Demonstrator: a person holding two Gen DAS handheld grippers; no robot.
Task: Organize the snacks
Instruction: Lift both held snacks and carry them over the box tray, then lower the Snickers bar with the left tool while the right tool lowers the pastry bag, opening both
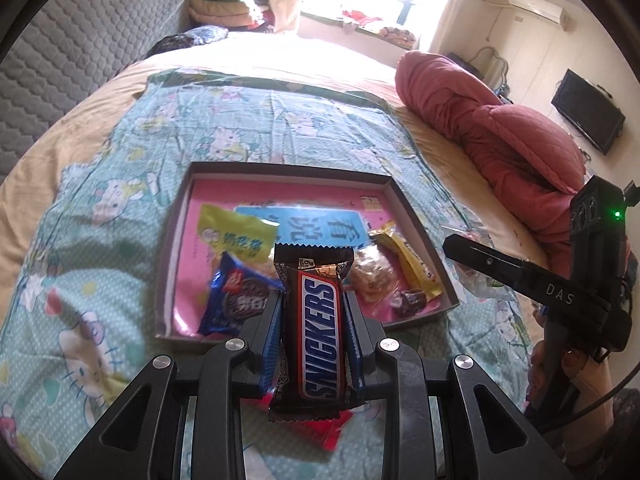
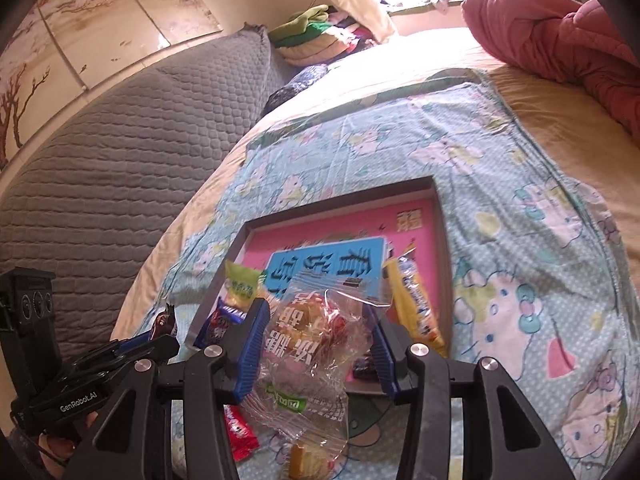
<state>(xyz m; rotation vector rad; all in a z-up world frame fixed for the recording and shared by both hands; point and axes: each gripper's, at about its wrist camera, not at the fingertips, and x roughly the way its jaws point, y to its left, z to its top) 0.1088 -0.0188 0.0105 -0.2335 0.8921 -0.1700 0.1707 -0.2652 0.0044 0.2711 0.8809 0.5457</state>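
Left jaws pinch a Snickers bar [image 1: 320, 320]; right jaws pinch a clear pastry packet [image 2: 312, 344].

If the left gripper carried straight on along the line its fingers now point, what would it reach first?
Most likely the shallow box. The left gripper, shut on the Snickers bar, aims at the snacks in its near half, roughly the blue cookie packet and clear-wrapped pastry. Depth is uncertain.

A bed [image 1: 248, 60] under a cartoon-print sheet [image 1: 100, 208], bearing a shallow tray [image 1: 280, 170] and a red wrapper [image 1: 328, 432].
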